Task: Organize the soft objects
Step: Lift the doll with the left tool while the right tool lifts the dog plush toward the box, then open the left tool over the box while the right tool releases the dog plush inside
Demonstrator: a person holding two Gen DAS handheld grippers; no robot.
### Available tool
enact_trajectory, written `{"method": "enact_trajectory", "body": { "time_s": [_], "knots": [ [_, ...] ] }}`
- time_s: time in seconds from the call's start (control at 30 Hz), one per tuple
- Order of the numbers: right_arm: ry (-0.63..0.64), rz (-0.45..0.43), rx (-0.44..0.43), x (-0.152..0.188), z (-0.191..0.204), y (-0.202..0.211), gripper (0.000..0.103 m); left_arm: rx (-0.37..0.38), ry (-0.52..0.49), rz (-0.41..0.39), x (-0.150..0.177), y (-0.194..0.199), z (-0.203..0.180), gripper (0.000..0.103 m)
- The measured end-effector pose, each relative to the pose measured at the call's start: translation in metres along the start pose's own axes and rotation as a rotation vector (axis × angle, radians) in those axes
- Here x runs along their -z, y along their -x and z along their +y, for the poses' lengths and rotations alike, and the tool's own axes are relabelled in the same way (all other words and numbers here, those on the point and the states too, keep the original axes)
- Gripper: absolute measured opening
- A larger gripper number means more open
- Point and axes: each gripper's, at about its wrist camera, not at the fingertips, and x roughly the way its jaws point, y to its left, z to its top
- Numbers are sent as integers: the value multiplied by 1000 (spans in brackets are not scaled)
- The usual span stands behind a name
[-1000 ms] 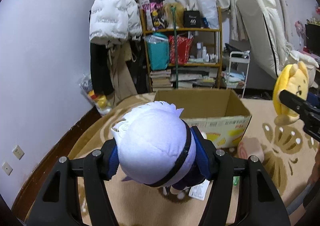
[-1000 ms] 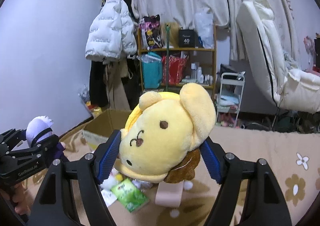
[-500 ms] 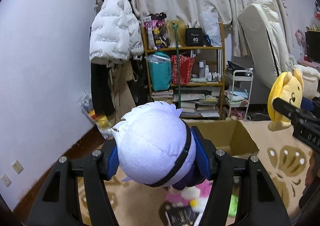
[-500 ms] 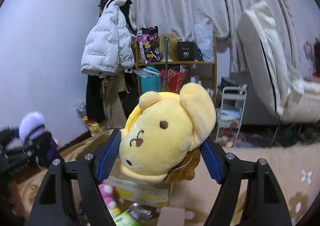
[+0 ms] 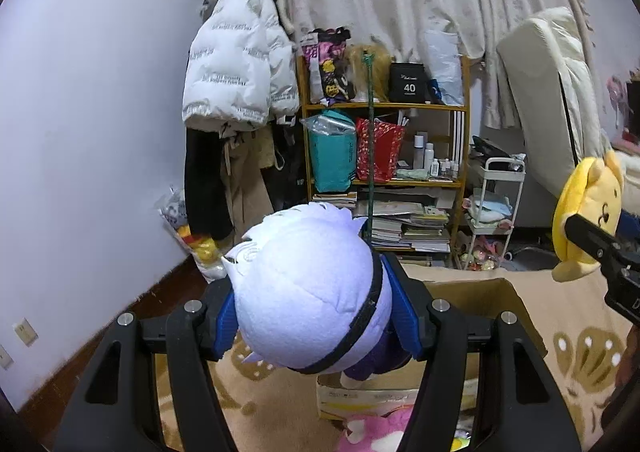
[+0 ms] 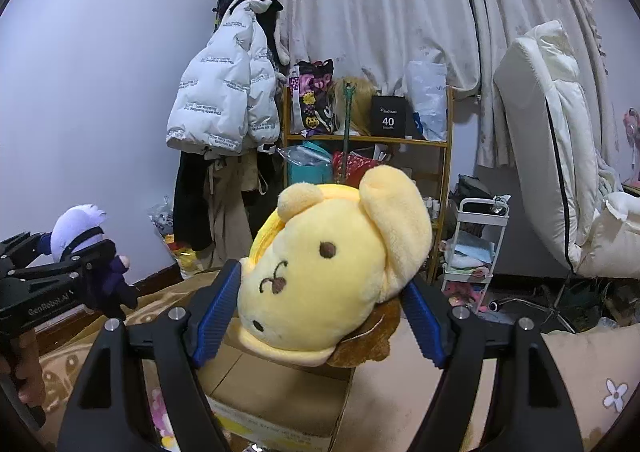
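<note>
My left gripper [image 5: 316, 322] is shut on a white-haired plush doll [image 5: 308, 288] with a black band and dark purple body, held in the air near the open cardboard box [image 5: 516, 300]. The doll also shows at the left of the right wrist view [image 6: 82, 238]. My right gripper [image 6: 320, 326] is shut on a yellow dog plush [image 6: 332, 272] with a brown part under it, held above the box [image 6: 280, 400]. The yellow plush also shows at the right edge of the left wrist view [image 5: 588, 212].
A pink plush [image 5: 376, 432] lies on the beige patterned rug [image 5: 576, 348] in front of the box. A wooden shelf [image 5: 384, 156] full of bags and books stands against the curtain, with a coat rack [image 5: 240, 72], a small white cart [image 5: 496, 208] and a white mattress [image 6: 552, 140] nearby.
Both grippers have risen and tilted up with their plushes still held. The box and rug have dropped lower in both views, and the shelf now fills the middle.
</note>
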Motion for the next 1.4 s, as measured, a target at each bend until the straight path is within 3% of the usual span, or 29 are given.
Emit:
{"method": "enact_trajectory", "body": {
  "time_s": [0.23, 0.37, 0.87, 1.27, 1.33, 1.4],
  "knots": [
    [14, 32, 9, 12, -2, -26, 82, 45, -5, 37, 12, -29, -6, 63],
    [-1, 86, -8, 29, -6, -45, 82, 79, -4, 111, 29, -53, -11, 63],
    [-25, 204, -95, 67, -7, -74, 84, 210, -75, 205, 55, -77, -34, 64],
    [-40, 237, -159, 70, -1, -72, 87, 197, -109, 264, 64, -76, -44, 65],
    [-48, 246, -162, 70, -2, -72, 89, 185, -115, 263, 65, -74, -45, 69],
    [-53, 248, -160, 70, -2, -70, 90, 173, -121, 257, 64, -71, -44, 80]
  ]
}}
